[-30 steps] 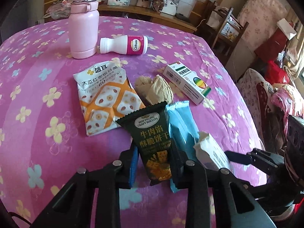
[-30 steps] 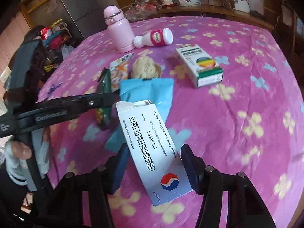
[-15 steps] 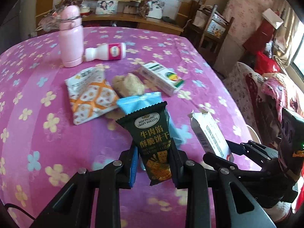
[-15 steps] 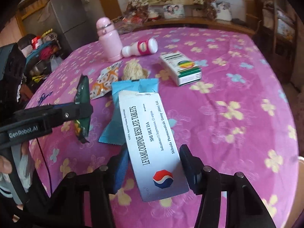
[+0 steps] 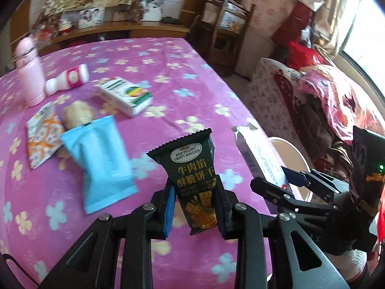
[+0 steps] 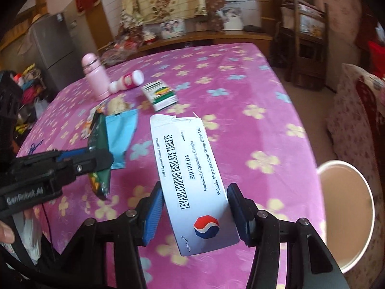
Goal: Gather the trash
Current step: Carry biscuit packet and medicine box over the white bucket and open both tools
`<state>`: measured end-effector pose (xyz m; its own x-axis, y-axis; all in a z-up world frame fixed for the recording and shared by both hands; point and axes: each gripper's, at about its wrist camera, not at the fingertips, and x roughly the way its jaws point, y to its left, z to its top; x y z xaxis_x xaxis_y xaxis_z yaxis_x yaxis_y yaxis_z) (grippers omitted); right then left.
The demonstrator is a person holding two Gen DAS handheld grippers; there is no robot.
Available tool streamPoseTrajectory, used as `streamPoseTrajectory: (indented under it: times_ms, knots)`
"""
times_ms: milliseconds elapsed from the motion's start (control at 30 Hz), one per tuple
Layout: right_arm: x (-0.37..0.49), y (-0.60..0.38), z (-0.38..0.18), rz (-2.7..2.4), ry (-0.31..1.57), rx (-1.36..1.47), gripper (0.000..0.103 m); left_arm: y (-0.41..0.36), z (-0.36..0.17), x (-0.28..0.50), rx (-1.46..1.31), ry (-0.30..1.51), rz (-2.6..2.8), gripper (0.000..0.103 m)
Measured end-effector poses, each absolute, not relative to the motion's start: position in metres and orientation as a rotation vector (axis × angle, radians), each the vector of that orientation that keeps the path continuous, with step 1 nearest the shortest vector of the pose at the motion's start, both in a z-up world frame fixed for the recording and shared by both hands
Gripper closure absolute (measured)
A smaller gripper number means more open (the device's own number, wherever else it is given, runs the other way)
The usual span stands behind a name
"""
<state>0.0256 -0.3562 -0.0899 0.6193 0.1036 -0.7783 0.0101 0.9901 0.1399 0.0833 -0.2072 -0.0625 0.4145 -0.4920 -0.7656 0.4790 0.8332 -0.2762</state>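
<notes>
My left gripper (image 5: 195, 192) is shut on a dark green biscuit packet (image 5: 192, 166), held upright above the purple flowered tablecloth (image 5: 168, 72). My right gripper (image 6: 192, 207) is shut on a white tablet box (image 6: 190, 163) with a torn top flap, its long sides against the blue pads. Each view shows the other gripper: the right one (image 5: 284, 183) with the box (image 5: 259, 156) is at the right, the left one (image 6: 96, 156) with the packet (image 6: 98, 132) at the left. A cream round bin (image 6: 341, 204) stands below the table's right edge.
On the cloth lie a blue packet (image 5: 98, 154), an orange-white snack bag (image 5: 41, 132), a crumpled tissue (image 5: 77, 114), a green-white box (image 5: 125, 96) and a small white bottle (image 5: 69, 78). A pink flask (image 5: 30, 77) stands upright. An armchair (image 5: 312, 101) stands beyond the bin.
Both grippers have drawn back and right toward the table's edge with their items lifted. The blue packet stayed on the cloth, and the cream bin has come into view.
</notes>
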Motion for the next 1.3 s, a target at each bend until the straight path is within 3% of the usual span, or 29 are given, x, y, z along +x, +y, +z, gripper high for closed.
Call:
streamPoseTrajectory:
  times_ms: [733,1300]
  knots:
    - [-0.028,-0.515,-0.108,-0.253,0.92,0.303,0.047,-0.373,-0.07,0.06,0.088,1.007,-0.837,0.073]
    - [-0.044,-0.584,-0.13,-0.402,0.942,0.347,0.047,-0.439,-0.086,0.057,0.083,1.044,-0.924,0.072]
